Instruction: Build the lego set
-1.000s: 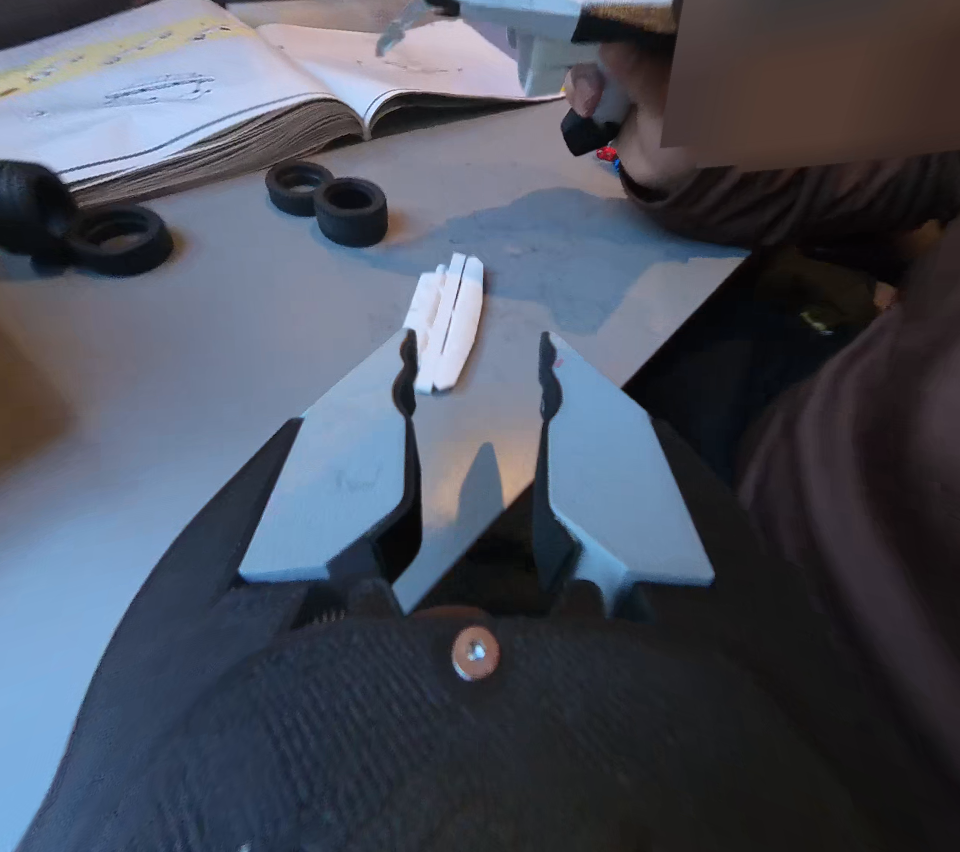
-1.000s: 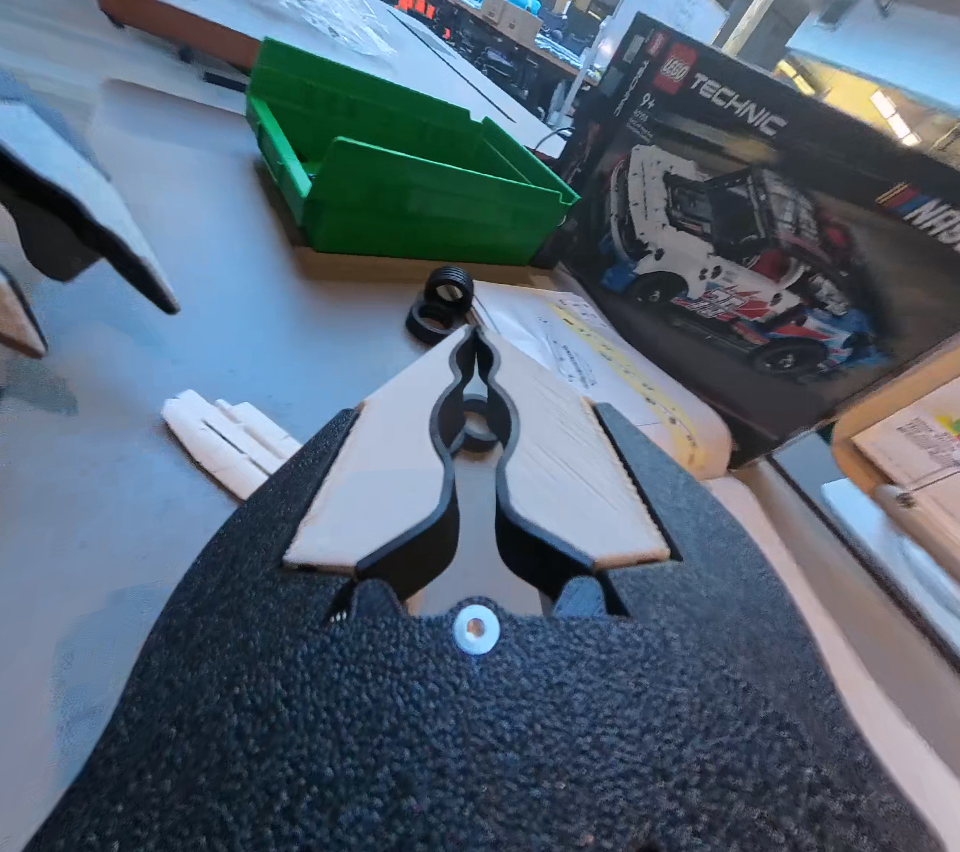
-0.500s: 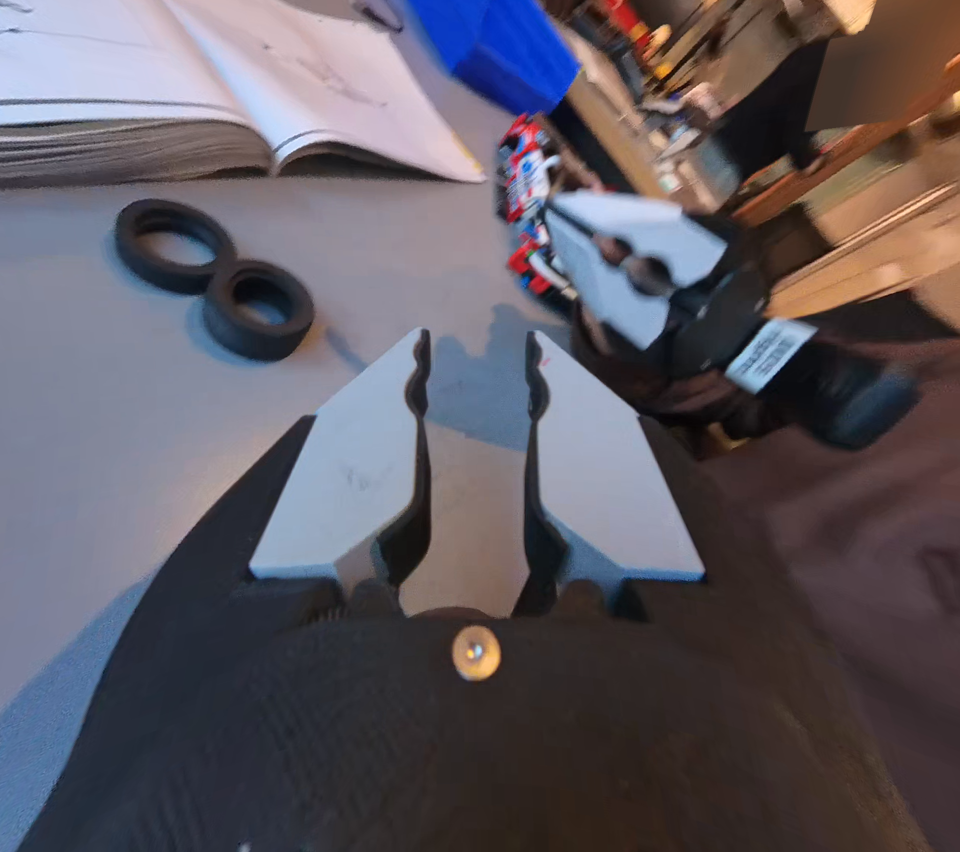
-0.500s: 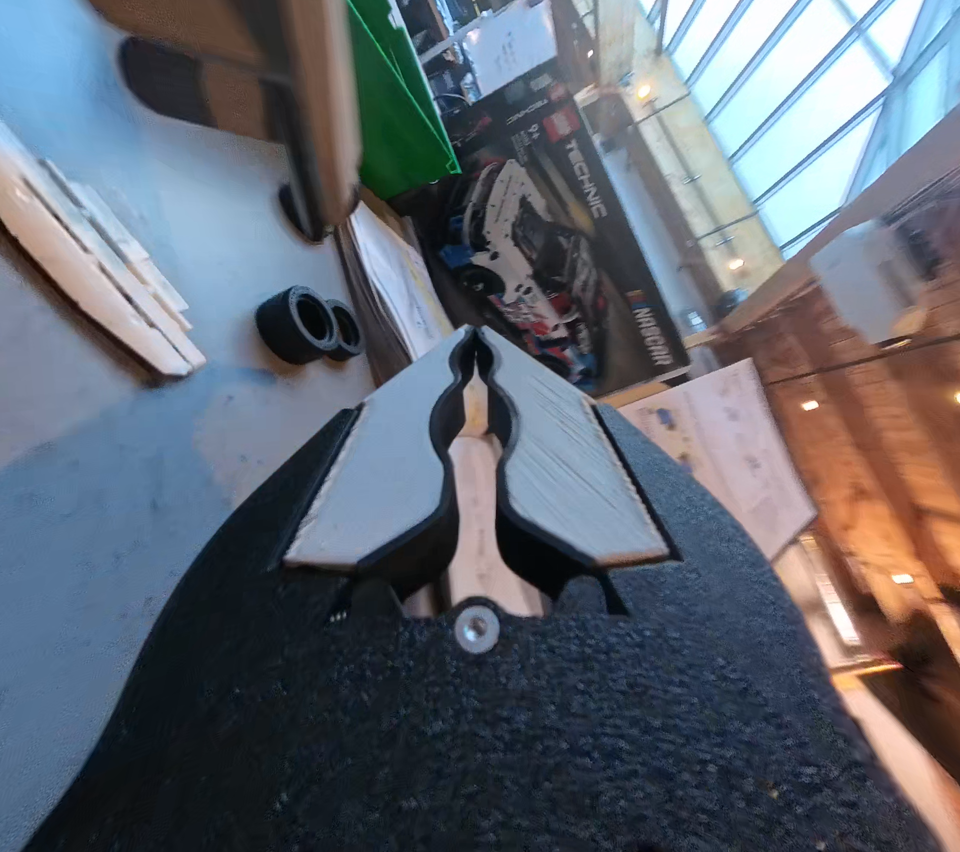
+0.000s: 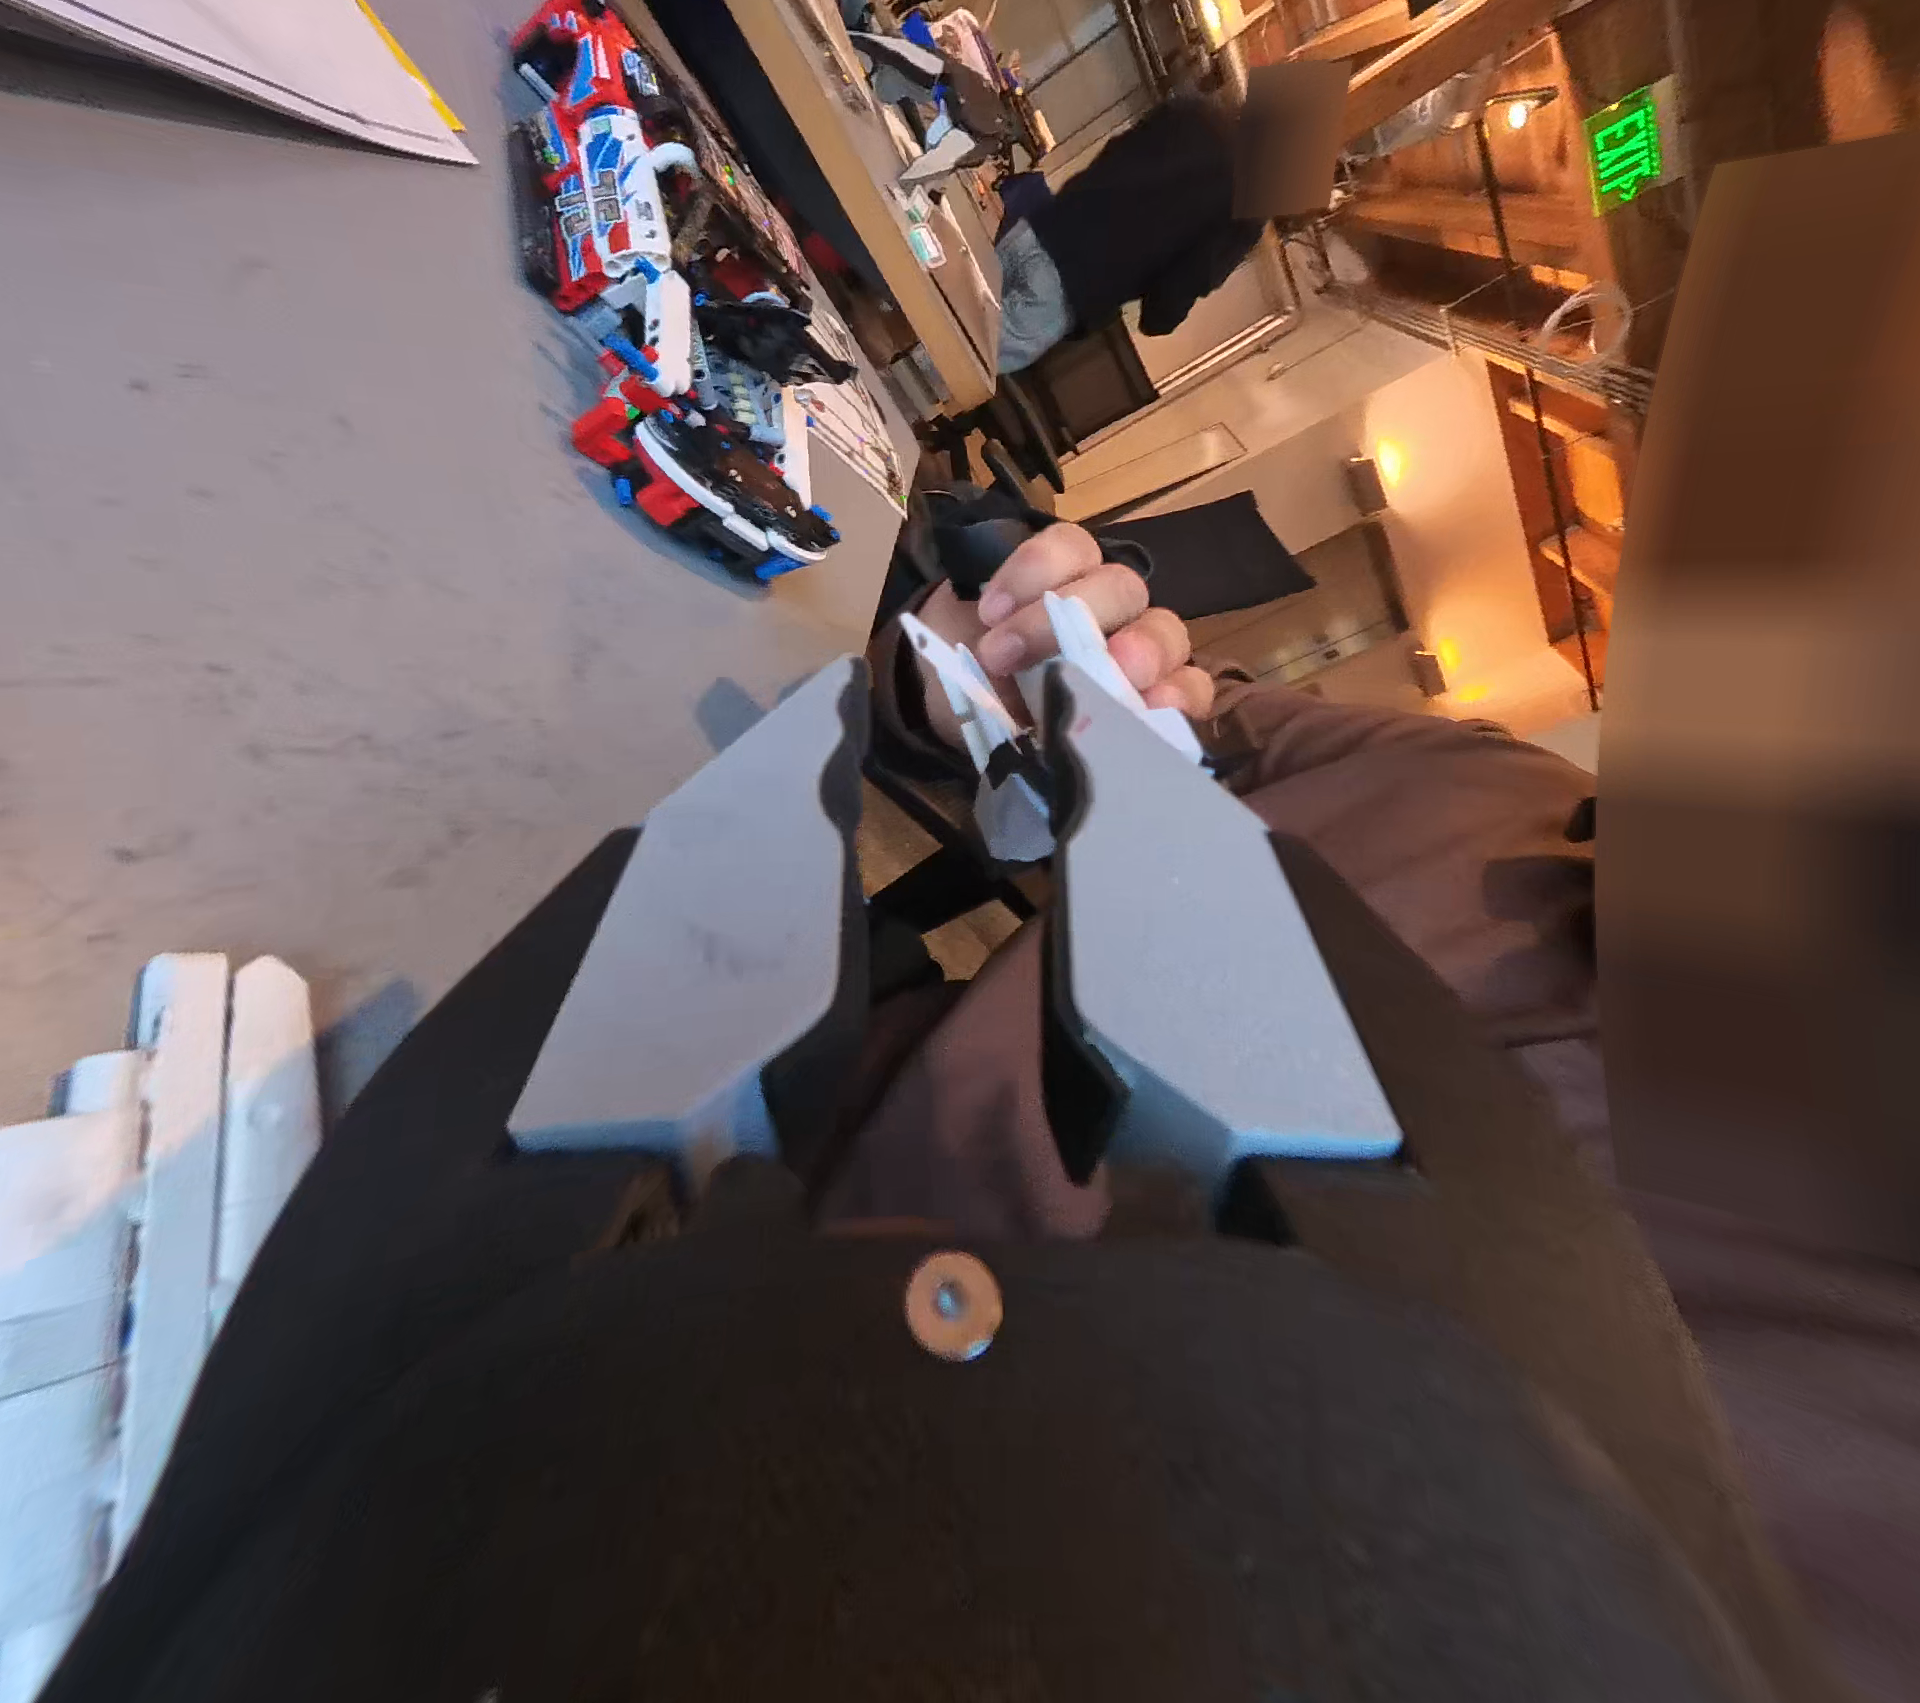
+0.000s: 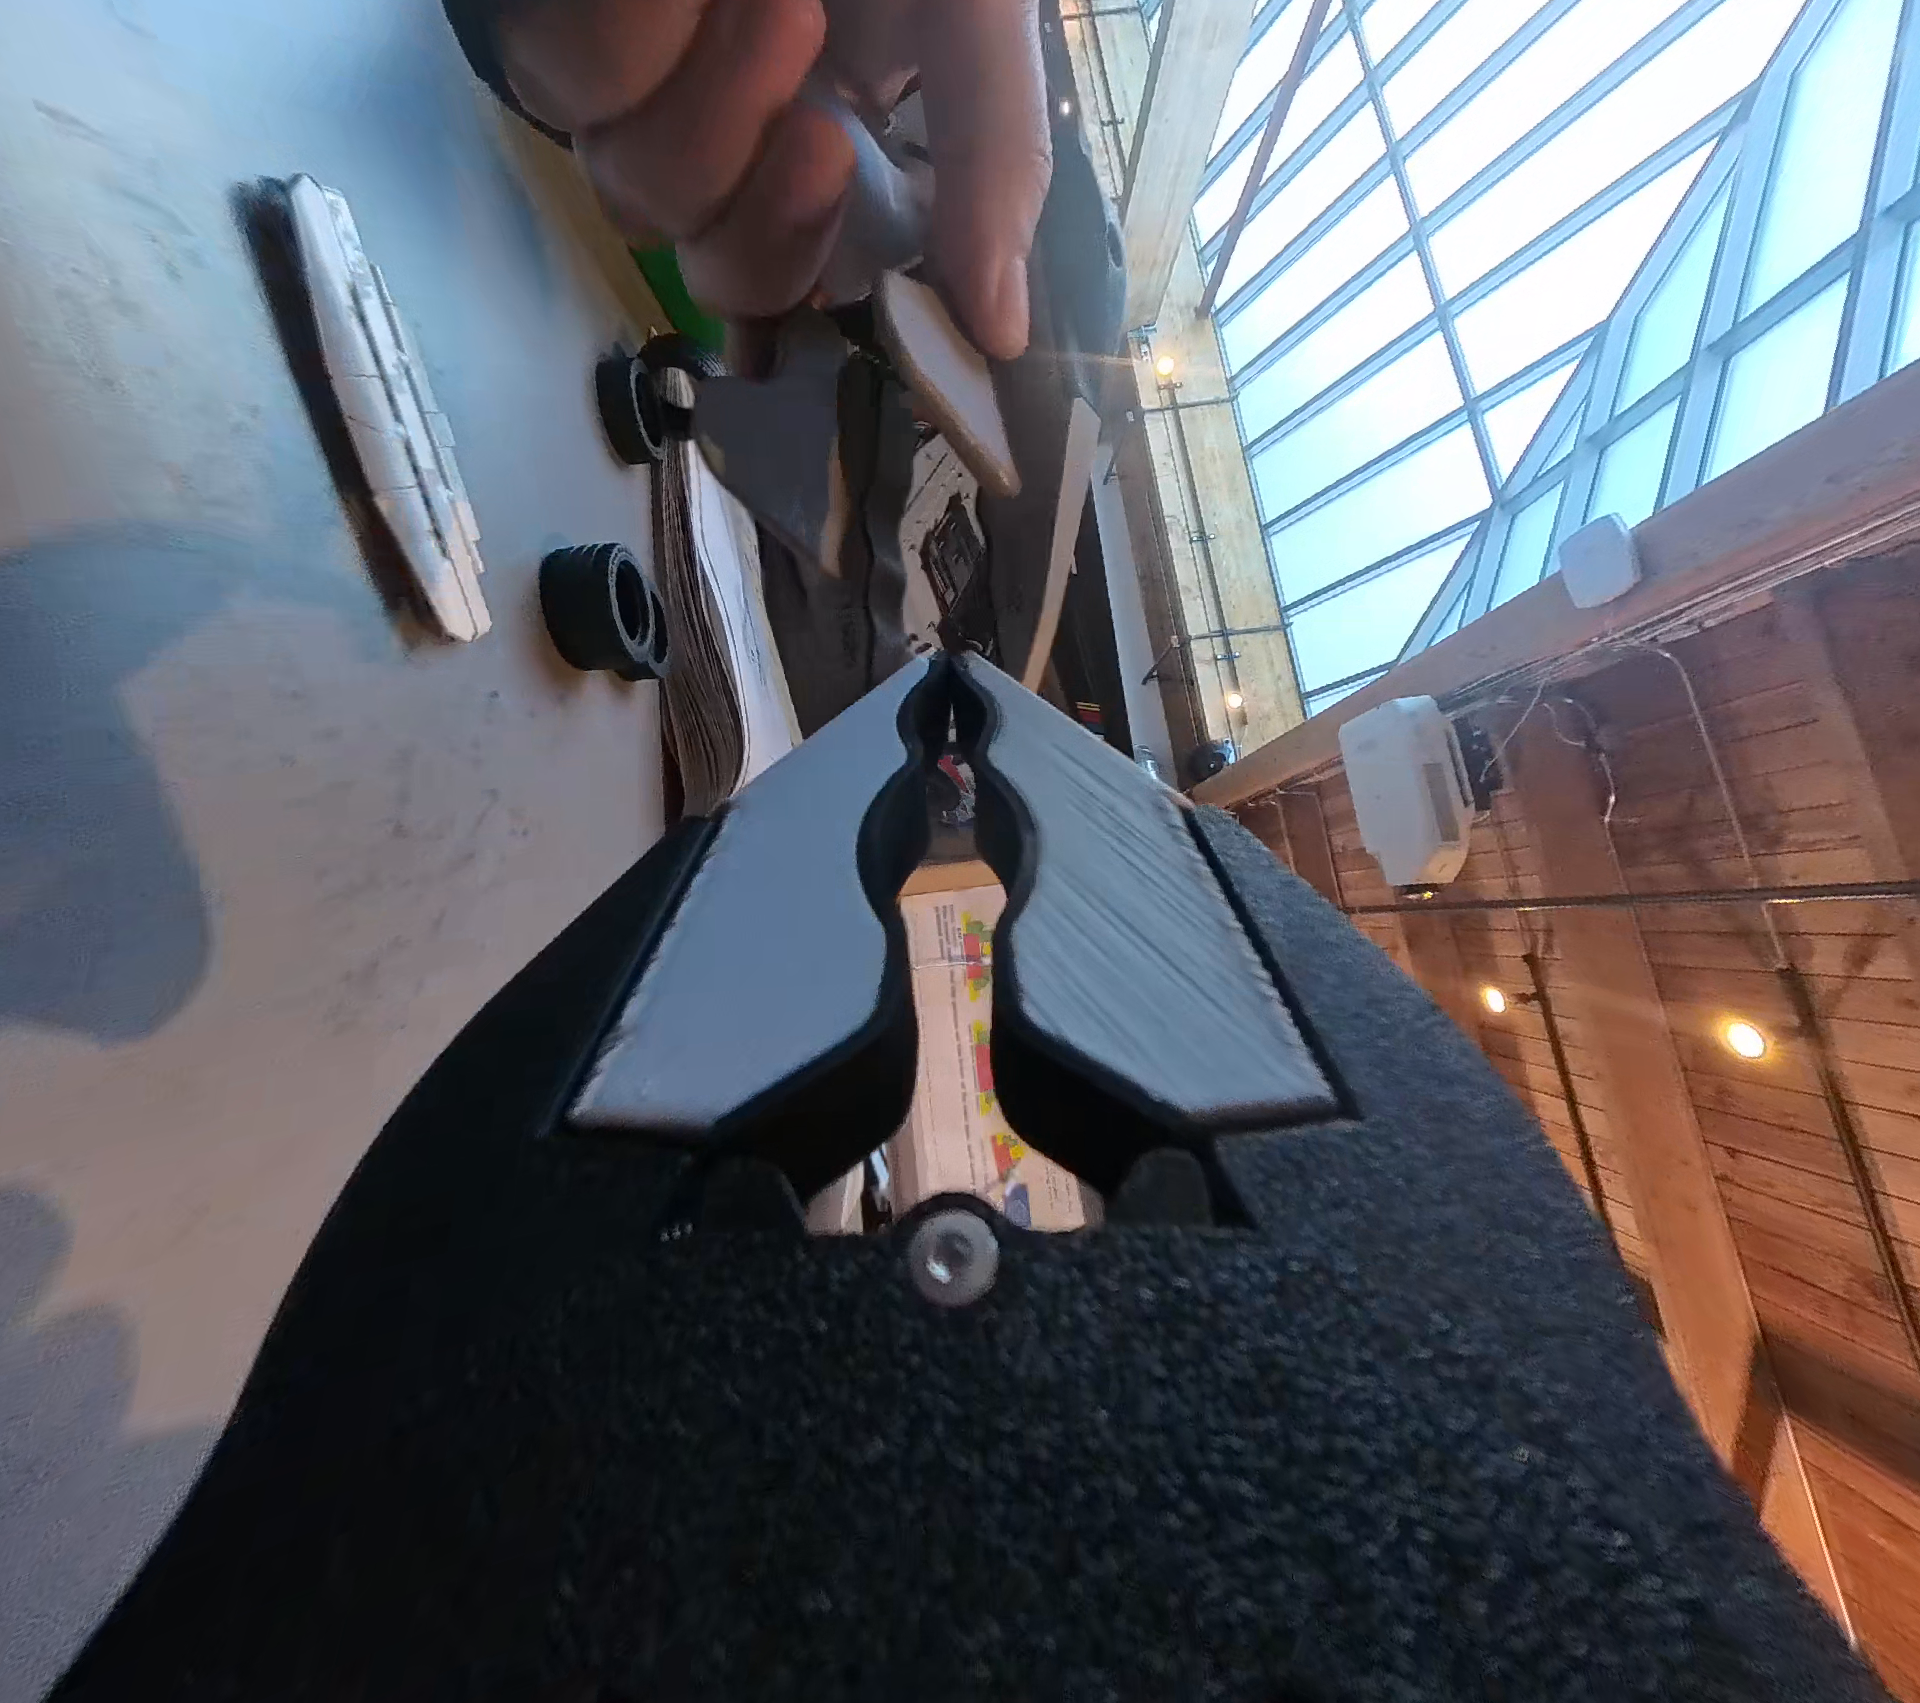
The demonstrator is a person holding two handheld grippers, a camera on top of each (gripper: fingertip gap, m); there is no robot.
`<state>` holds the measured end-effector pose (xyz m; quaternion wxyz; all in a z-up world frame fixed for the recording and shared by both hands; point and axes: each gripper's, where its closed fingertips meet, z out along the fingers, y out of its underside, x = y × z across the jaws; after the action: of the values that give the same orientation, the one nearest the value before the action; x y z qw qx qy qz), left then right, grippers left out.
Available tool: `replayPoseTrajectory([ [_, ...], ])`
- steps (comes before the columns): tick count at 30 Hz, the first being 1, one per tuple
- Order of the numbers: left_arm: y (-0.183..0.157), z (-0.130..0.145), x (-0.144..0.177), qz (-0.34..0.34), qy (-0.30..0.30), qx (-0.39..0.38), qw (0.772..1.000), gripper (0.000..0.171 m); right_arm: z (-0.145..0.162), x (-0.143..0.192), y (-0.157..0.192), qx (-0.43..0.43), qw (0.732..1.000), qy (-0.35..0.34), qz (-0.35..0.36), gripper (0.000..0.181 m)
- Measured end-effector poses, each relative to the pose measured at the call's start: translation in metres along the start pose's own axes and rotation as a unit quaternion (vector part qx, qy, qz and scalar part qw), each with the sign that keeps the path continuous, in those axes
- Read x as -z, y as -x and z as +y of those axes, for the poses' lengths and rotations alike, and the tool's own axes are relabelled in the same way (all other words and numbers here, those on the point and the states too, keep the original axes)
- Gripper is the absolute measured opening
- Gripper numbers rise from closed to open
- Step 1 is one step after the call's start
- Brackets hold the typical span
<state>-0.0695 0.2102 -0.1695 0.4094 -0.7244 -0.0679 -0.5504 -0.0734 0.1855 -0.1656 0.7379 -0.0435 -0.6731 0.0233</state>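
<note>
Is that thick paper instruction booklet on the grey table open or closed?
Open: the thick paper instruction booklet lies with its pages spread and stacked page edges showing.

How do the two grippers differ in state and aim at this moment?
The left gripper is open, with a clear gap between its fingers; the right gripper is shut, tips touching. The left gripper aims past the table edge toward the person's other hand; the right gripper aims along the table toward the booklet and tires. Neither holds anything, and both views are rolled sideways.
</note>
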Motion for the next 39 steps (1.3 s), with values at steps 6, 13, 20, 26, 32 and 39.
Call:
replayPoseTrajectory([
  [6,-0.007,0.001,-0.004,-0.012,-0.005,-0.026,1.000,0.000,0.001,0.010,-0.004,-0.017,1.000,0.008,0.008,0.000],
  [13,0.016,-0.008,0.004,-0.175,0.032,-0.171,0.969,0.000,-0.007,0.023,0.018,-0.264,0.956,-0.014,-0.125,0.023],
  [20,0.016,0.024,-0.005,-0.244,0.187,-0.328,0.893,0.000,0.024,0.016,-0.007,-0.643,0.708,-0.035,-0.290,0.016],
  [26,0.017,0.033,-0.010,-0.260,0.227,-0.394,0.852,0.000,0.022,0.016,0.027,-0.625,0.682,-0.014,-0.380,0.014],
  [32,0.021,0.040,-0.011,-0.262,0.243,-0.407,0.841,0.000,0.014,0.019,0.030,-0.616,0.678,-0.029,-0.399,0.000],
  [39,0.016,0.030,-0.011,-0.233,0.187,-0.339,0.892,0.002,0.016,0.015,0.023,-0.607,0.705,-0.031,-0.365,0.000],
])
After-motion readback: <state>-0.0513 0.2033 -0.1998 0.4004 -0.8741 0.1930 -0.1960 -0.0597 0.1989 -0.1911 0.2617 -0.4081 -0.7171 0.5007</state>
